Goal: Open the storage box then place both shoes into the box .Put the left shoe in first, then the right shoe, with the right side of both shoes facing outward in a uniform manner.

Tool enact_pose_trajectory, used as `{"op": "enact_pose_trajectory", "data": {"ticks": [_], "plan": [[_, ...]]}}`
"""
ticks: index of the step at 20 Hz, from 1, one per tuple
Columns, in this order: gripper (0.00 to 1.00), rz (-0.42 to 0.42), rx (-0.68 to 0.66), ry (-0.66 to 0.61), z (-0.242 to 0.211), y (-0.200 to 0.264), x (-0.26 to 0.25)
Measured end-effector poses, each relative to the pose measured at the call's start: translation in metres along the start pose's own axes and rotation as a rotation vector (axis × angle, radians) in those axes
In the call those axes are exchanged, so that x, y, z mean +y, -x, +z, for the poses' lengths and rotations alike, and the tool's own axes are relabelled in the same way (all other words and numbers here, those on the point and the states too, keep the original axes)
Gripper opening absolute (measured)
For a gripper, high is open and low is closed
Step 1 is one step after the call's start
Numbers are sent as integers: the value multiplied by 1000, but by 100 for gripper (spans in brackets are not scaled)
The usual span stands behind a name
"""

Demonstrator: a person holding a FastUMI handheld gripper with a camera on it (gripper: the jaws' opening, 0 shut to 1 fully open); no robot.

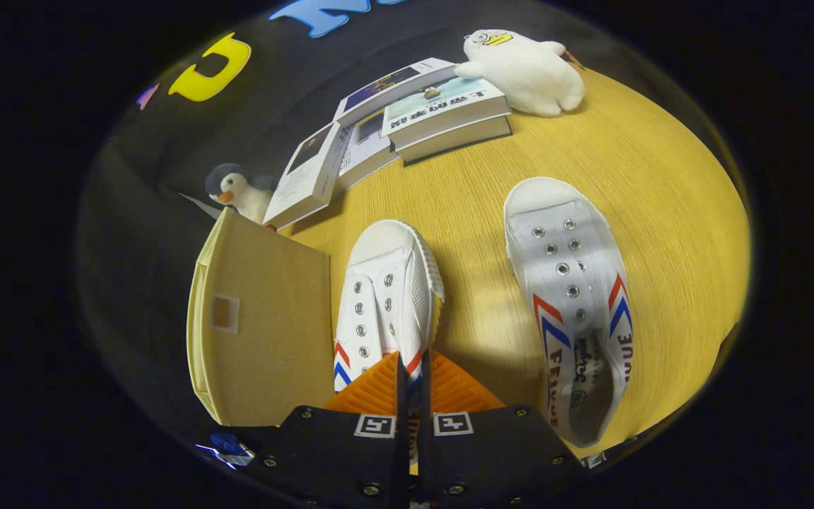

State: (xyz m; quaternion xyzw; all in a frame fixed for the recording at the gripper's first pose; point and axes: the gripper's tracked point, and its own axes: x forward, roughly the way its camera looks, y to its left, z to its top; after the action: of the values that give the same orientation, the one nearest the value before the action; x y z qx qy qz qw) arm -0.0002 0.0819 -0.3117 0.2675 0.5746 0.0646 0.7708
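Pinching the left shoe [386,304] apparently by its side wall, the tool [414,385] sits beside the box [266,325].

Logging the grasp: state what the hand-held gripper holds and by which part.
The hand-held gripper is shut on the white canvas lace-less shoe beside the tan storage box, pinching its side wall.

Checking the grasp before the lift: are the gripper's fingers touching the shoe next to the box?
Touching. In the gripper view, the gripper has both fingers nearly closed, pinching the side wall of the left shoe between them, beside the storage box.
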Motion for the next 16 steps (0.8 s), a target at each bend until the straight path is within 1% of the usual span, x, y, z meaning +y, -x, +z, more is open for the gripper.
{"op": "enact_pose_trajectory", "data": {"ticks": [4, 9, 12, 16], "plan": [[5, 32, -34, 17, 15, 28, 30], [5, 93, -74, 32, 35, 56, 80], [5, 107, -101, 69, 45, 64, 109], [5, 129, -106, 97, 50, 61, 148]]}}
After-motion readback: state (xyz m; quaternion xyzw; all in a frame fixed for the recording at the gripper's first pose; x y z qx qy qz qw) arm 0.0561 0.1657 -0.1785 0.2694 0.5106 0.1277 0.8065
